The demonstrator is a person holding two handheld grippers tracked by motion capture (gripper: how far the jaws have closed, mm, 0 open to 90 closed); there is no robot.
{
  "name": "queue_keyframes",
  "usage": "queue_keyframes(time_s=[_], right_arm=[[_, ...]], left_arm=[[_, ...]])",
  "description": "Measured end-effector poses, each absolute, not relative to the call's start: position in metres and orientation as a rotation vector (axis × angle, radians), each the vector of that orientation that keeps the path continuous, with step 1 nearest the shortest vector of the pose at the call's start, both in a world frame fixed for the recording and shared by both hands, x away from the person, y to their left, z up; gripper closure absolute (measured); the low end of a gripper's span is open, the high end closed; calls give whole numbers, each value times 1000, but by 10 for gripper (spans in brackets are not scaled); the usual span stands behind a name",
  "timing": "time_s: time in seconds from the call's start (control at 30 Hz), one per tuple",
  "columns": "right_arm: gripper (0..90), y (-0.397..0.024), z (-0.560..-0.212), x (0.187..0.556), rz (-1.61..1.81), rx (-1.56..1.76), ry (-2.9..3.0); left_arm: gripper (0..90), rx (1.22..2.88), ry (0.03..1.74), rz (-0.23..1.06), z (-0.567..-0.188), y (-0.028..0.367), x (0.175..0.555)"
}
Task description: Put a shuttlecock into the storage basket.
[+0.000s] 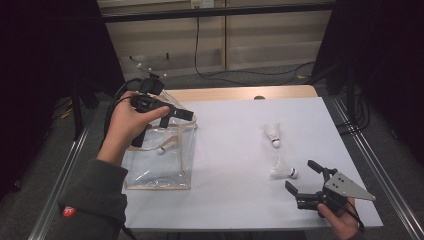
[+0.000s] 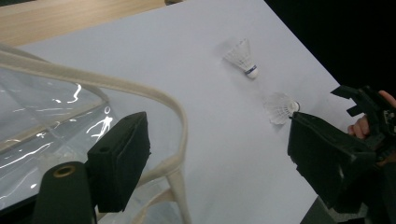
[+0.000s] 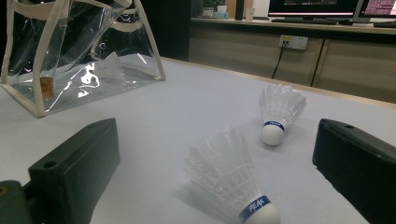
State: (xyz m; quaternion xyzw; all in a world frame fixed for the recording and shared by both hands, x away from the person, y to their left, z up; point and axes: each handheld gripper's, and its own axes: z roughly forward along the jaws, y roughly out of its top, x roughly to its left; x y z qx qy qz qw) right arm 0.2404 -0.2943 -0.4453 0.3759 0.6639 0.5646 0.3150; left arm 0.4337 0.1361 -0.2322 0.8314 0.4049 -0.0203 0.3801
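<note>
A clear plastic bag [image 1: 160,160] with cream trim stands at the table's left, and one shuttlecock [image 1: 161,149] lies inside it. My left gripper [image 1: 185,114] hovers over the bag's top rim, jaws open. The cream strap [image 2: 177,121] runs just beside its left jaw, and nothing is pinched. Two white shuttlecocks lie on the table's right half, one farther back [image 1: 273,134] and one nearer [image 1: 284,171]. My right gripper [image 1: 300,175] rests low by the front right, open. The nearer shuttlecock [image 3: 233,182] lies just ahead between its jaws, untouched, and the farther one [image 3: 279,112] lies beyond.
A white sheet [image 1: 235,150] covers the table, with a wooden strip [image 1: 240,93] bare along the back edge. Metal rails [image 1: 370,165] run down both sides. Cables lie on the floor behind. A counter with monitors [image 3: 317,9] stands past the table.
</note>
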Motion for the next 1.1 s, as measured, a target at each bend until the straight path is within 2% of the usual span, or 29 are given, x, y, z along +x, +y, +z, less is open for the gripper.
queue_keyframes(time_s=[1.1], right_arm=[[7,-294,-446,241,1484,986,1750]], left_arm=[[187,2153,911,-146,-239,99,418]])
